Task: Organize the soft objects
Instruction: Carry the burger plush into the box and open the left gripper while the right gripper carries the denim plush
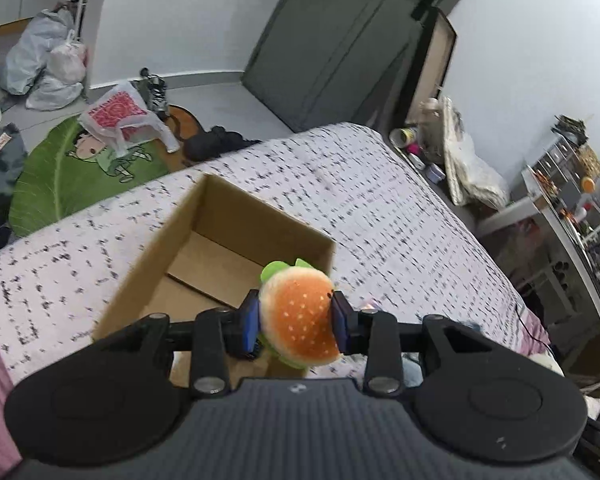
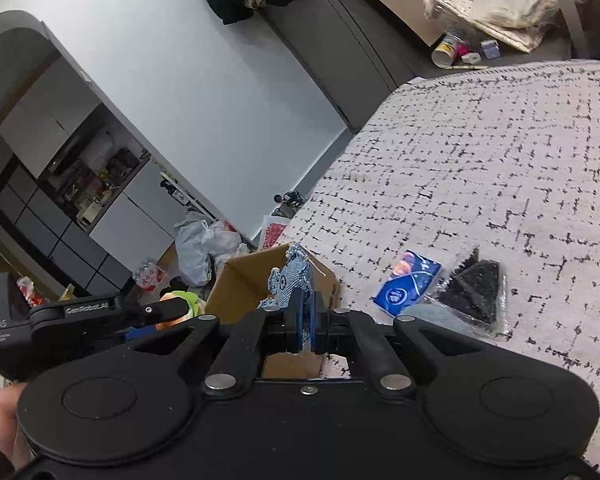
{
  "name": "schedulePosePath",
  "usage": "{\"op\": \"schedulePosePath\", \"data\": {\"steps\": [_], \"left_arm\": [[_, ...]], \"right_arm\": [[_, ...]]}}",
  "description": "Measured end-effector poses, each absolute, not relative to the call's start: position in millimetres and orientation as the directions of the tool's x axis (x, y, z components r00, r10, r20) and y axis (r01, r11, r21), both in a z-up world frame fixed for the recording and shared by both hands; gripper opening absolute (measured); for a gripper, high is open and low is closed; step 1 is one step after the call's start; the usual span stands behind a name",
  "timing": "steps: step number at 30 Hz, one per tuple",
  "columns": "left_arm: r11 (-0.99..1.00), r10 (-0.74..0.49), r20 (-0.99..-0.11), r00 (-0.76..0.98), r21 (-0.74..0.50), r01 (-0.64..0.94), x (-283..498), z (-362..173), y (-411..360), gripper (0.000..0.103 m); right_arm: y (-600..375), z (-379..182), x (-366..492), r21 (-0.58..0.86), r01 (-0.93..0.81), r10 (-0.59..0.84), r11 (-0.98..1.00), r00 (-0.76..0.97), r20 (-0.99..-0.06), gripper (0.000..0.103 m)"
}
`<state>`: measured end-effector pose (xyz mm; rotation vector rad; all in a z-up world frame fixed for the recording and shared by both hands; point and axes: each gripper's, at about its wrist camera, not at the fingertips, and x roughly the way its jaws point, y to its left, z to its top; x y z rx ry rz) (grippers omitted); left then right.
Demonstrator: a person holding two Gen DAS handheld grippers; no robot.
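My left gripper (image 1: 297, 322) is shut on a plush hamburger toy (image 1: 296, 320), orange bun with green trim, held over the near right corner of an open cardboard box (image 1: 204, 264) on the bed. The box looks empty inside. My right gripper (image 2: 305, 322) is shut on a light blue knitted soft toy (image 2: 290, 280), held above the same box (image 2: 244, 280). The left gripper (image 2: 112, 312) with the hamburger toy (image 2: 180, 304) shows at the left in the right wrist view.
The bed (image 1: 380, 200) has a white cover with black marks. A blue packet (image 2: 408, 284) and a black item in clear wrap (image 2: 476, 292) lie on it. Bags (image 1: 48, 60) and a green rug (image 1: 80, 168) are on the floor. A cluttered desk (image 1: 572, 208) stands right.
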<state>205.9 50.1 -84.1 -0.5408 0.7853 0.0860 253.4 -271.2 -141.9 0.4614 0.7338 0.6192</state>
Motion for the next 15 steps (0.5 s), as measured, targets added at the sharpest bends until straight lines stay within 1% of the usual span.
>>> {"op": "schedulePosePath", "data": {"steps": [4,7,10,13,15], "left_arm": [[0.863,-0.073,-0.689,0.721,-0.406,-0.301,208.1,-90.5,66.9,0.036],[0.847,-0.072,-0.700,0.711,-0.419,-0.327,211.7,-100.6,78.5,0.036],[0.856,-0.055,-0.701,0.711,-0.400,-0.327,213.8,-107.4,81.9,0.036],[0.847,-0.055,-0.699,0.713,-0.410,-0.337,213.3,-115.4,87.4,0.037],[0.861,-0.027,-0.688,0.725,-0.384,-0.333,212.4,-115.3,86.5,0.037]], "right_arm": [[-263.2,-139.8,251.7,0.560,-0.367,0.650,0.743,0.593,-0.475,0.003],[-260.3,-141.9,251.8,0.562,-0.354,0.644,0.748,0.595,-0.482,0.003],[-256.9,-142.3,251.0,0.554,-0.348,0.634,0.757,0.599,-0.490,0.003],[-253.2,-138.3,248.4,0.552,-0.353,0.634,0.755,0.608,-0.478,0.003],[-249.4,-135.7,246.6,0.550,-0.358,0.634,0.754,0.614,-0.470,0.003]]}}
